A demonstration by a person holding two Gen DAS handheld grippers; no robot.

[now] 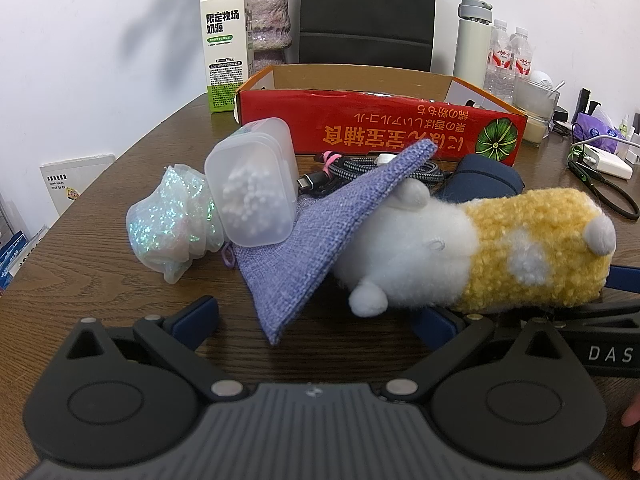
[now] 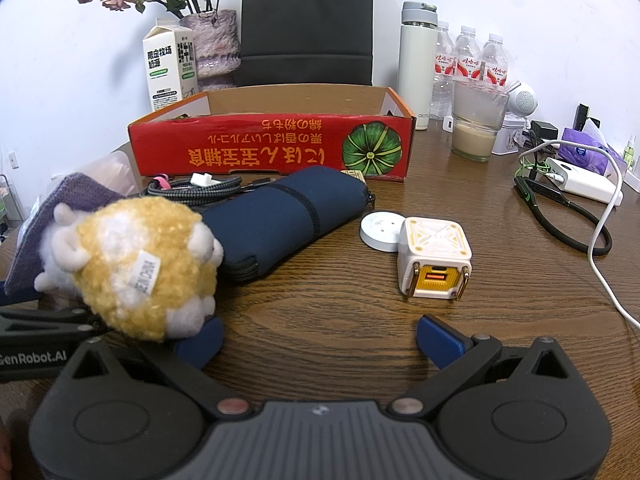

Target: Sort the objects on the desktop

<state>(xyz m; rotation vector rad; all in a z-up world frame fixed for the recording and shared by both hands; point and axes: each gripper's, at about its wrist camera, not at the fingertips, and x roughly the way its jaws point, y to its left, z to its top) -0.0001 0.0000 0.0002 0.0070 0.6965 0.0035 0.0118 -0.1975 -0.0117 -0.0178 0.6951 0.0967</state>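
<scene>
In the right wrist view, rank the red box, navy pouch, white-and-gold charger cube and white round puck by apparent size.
1. red box
2. navy pouch
3. charger cube
4. white round puck, partly hidden behind the cube, so this last placing is unsure.

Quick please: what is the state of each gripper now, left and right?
Left gripper: open, holding nothing; the purple pouch lies between its fingers.
Right gripper: open, holding nothing; the plush toy is by its left finger.
</scene>
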